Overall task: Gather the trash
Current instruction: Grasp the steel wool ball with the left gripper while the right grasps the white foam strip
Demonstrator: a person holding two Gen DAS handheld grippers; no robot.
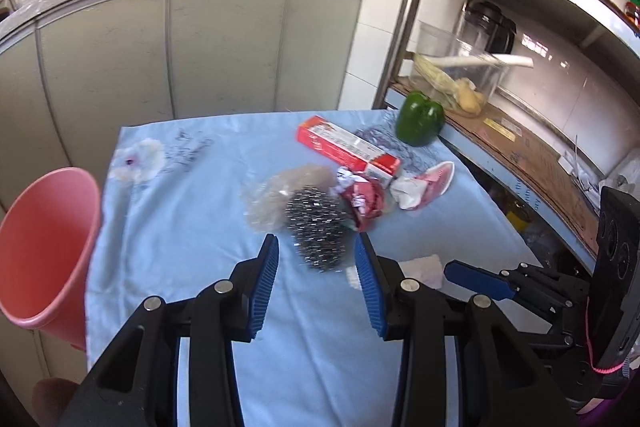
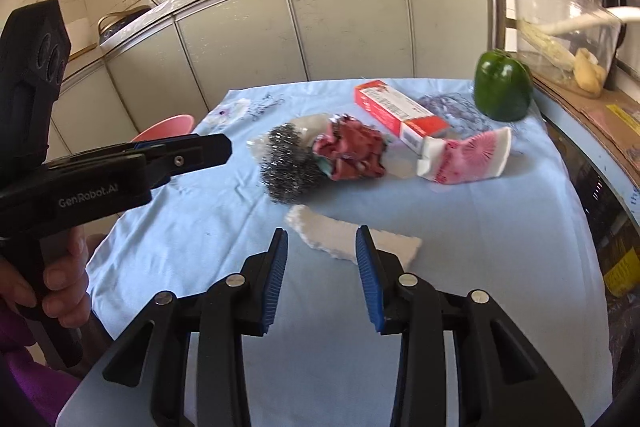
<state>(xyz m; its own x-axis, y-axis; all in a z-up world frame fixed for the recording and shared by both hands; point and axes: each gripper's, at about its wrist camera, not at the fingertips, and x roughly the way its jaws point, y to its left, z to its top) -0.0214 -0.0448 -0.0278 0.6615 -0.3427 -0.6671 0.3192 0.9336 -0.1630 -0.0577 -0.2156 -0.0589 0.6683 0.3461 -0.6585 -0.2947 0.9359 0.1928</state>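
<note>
We've got both tools empty – left gripper part-open above the steel wool scourer, right gripper part-open over the white tissue. Pink bin sits off the table's left edge. Risk: scourer snags the crumpled red wrapper w/ it – pepper isn't trash

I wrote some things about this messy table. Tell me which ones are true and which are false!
1. The green pepper sits at the table's far corner beside the shelf. True.
2. The left gripper is squeezing the steel scrubber. False: its jaws stand open, holding nothing.
3. The red box lies flat on the blue cloth. True.
4. The pink bin stands on top of the table. False: it is off the table's left edge.
5. The right gripper holds the white tissue. False: its jaws are open.
</note>
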